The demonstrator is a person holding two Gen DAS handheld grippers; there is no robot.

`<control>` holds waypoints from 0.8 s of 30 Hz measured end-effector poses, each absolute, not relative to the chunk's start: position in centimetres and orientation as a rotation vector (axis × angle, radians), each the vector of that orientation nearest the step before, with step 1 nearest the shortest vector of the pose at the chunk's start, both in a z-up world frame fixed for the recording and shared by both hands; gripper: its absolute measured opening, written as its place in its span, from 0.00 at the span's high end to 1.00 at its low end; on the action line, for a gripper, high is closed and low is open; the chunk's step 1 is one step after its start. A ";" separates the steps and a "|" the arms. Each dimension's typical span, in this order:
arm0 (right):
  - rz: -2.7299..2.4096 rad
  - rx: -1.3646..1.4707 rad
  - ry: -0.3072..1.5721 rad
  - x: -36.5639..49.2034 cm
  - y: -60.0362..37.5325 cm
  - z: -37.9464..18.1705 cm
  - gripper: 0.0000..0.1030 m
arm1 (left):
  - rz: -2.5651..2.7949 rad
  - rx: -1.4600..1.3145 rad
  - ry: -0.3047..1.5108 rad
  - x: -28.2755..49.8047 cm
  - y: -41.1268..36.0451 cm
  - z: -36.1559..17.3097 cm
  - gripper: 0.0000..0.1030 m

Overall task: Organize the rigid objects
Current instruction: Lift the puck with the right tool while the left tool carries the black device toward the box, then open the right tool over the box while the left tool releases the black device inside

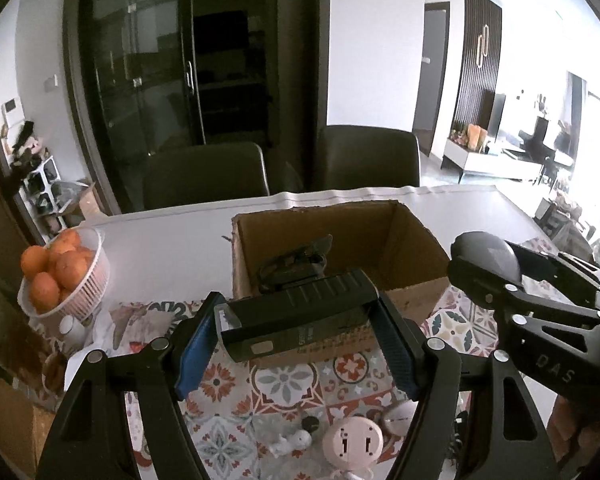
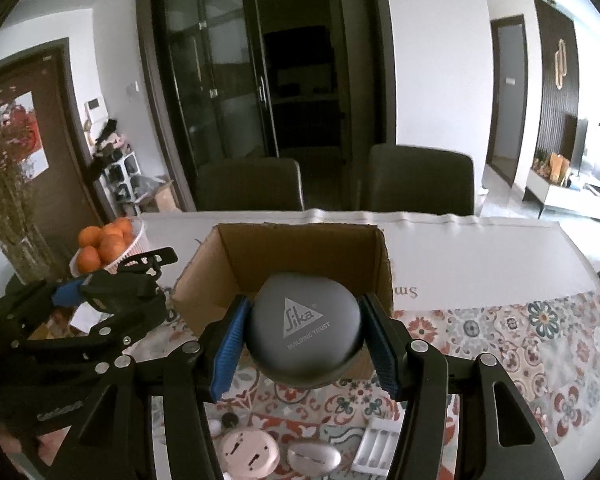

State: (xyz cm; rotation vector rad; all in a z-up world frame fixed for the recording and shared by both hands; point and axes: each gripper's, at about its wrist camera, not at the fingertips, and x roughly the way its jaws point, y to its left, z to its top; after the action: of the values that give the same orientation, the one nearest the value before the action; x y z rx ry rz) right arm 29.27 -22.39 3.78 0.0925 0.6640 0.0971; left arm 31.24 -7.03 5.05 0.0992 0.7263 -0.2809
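Observation:
My left gripper (image 1: 300, 320) is shut on a long black box-shaped device (image 1: 300, 316), held crosswise between its blue pads just before the near wall of an open cardboard box (image 1: 412, 240). A dark object (image 1: 296, 260) lies inside that box. My right gripper (image 2: 306, 326) is shut on a round grey case (image 2: 304, 328) with a triangle logo, held over the near edge of the cardboard box (image 2: 228, 252). In the left wrist view the right gripper with the grey case (image 1: 486, 254) sits at the right, beside the box.
A pink basket of oranges (image 1: 60, 272) stands left of the box. On the patterned cloth (image 1: 284, 384) below lie a pink round plug (image 1: 352, 442), a small white figure (image 1: 290, 442), a grey oval case (image 2: 314, 458) and a white tray (image 2: 376, 446). Two dark chairs (image 2: 420, 180) stand behind the table.

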 end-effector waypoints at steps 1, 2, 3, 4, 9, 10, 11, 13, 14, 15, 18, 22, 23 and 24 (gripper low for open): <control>0.096 0.103 0.677 29.9 -22.8 3.7 0.45 | -0.285 0.100 0.736 31.7 -7.1 5.1 0.29; 0.101 0.114 0.692 30.5 -23.0 3.6 0.45 | -0.286 0.101 0.747 32.3 -7.2 5.0 0.29; 0.109 0.117 0.709 31.0 -23.2 3.3 0.45 | -0.286 0.102 0.756 32.7 -7.4 5.0 0.29; 0.113 0.127 0.728 31.8 -23.4 3.2 0.45 | -0.288 0.101 0.765 33.3 -7.5 4.9 0.29; 0.110 0.131 0.780 34.2 -24.1 2.5 0.45 | -0.278 0.102 0.813 35.9 -8.2 4.4 0.29; 0.105 0.131 0.790 34.6 -24.2 2.4 0.45 | -0.275 0.103 0.824 36.4 -8.3 4.2 0.29; 0.104 0.128 0.802 35.0 -24.3 2.2 0.45 | -0.272 0.102 0.832 36.7 -8.3 4.0 0.29; 0.100 0.131 0.825 35.8 -24.6 1.7 0.45 | -0.263 0.105 0.850 37.4 -8.5 3.6 0.29; 0.099 0.131 0.835 36.2 -24.7 1.6 0.45 | -0.259 0.107 0.859 37.8 -8.5 3.3 0.29; 0.094 0.133 0.845 36.5 -24.8 1.4 0.45 | -0.254 0.111 0.866 38.1 -8.6 3.1 0.29; 0.096 0.129 0.870 37.5 -24.9 1.1 0.45 | -0.241 0.125 0.879 39.1 -8.8 2.8 0.29; 0.091 0.123 0.901 38.7 -25.1 0.6 0.45 | -0.222 0.152 0.911 40.3 -9.3 2.2 0.29; 0.088 0.122 0.908 38.9 -25.1 0.4 0.45 | -0.215 0.158 0.921 40.6 -9.3 2.0 0.29; 0.084 0.122 0.914 39.1 -25.1 0.2 0.45 | -0.210 0.157 0.923 40.7 -9.3 1.9 0.29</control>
State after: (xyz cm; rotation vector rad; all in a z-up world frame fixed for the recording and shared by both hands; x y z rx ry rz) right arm 39.08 -25.14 0.22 0.1219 0.9135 0.0844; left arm 40.70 -9.34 1.87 0.1573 0.9234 -0.2105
